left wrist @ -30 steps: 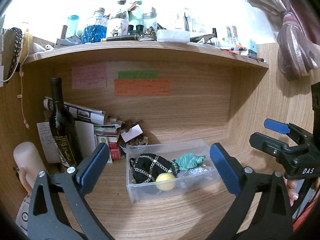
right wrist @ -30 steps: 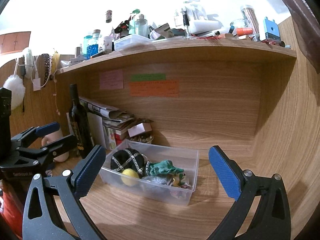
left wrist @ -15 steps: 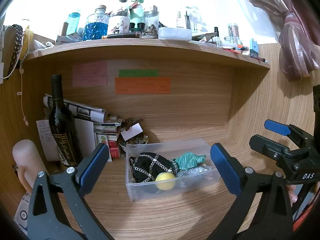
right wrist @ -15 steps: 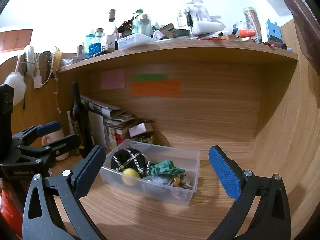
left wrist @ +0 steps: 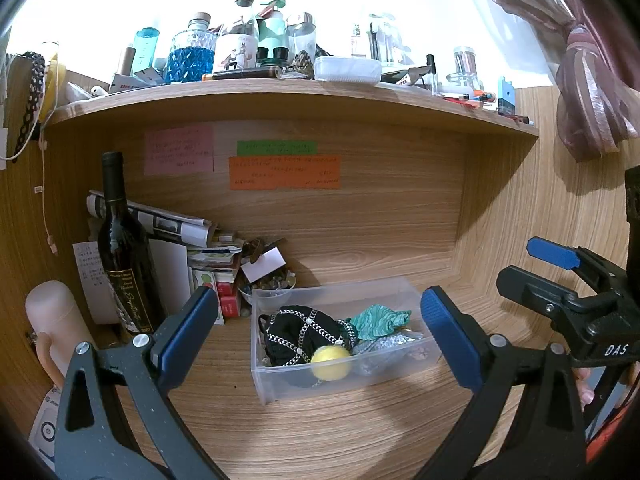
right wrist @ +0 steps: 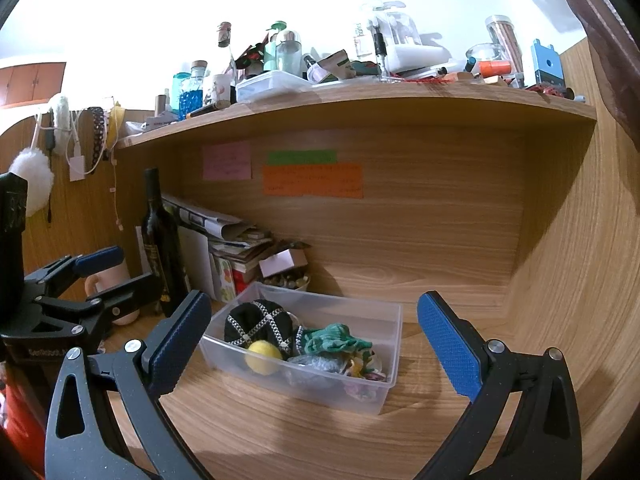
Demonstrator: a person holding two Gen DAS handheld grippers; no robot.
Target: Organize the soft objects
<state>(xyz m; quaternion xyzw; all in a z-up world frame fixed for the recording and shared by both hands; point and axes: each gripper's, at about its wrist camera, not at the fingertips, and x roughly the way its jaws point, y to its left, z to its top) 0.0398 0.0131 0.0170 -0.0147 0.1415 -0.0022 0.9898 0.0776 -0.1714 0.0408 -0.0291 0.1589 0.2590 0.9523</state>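
Observation:
A clear plastic bin (left wrist: 276, 380) (right wrist: 394, 344) stands on the wooden desk. It holds a black cap with a white chain pattern (left wrist: 298, 334) (right wrist: 256, 324), a yellow ball (left wrist: 330, 363) (right wrist: 262, 361), a green cloth (left wrist: 380, 320) (right wrist: 334, 340) and silvery and coloured soft bits (right wrist: 360, 372). My left gripper (left wrist: 320, 332) is open and empty, short of the bin. My right gripper (right wrist: 314, 344) is open and empty, also short of the bin. Each gripper shows in the other's view: the right one (left wrist: 560, 280) at the right edge, the left one (right wrist: 100, 276) at the left edge.
A dark wine bottle (left wrist: 124, 256) (right wrist: 160, 248), rolled papers and small boxes (left wrist: 208, 256), and a pink cup (left wrist: 52, 320) crowd the desk's back left. A shelf (left wrist: 280, 92) above carries several bottles and jars. Coloured notes (left wrist: 284, 172) stick to the back panel. A curtain (left wrist: 592, 92) hangs right.
Both views have tilted slightly upward, so the shelf and bin sit a little lower in frame. The grippers stay open and the bin's contents have not moved.

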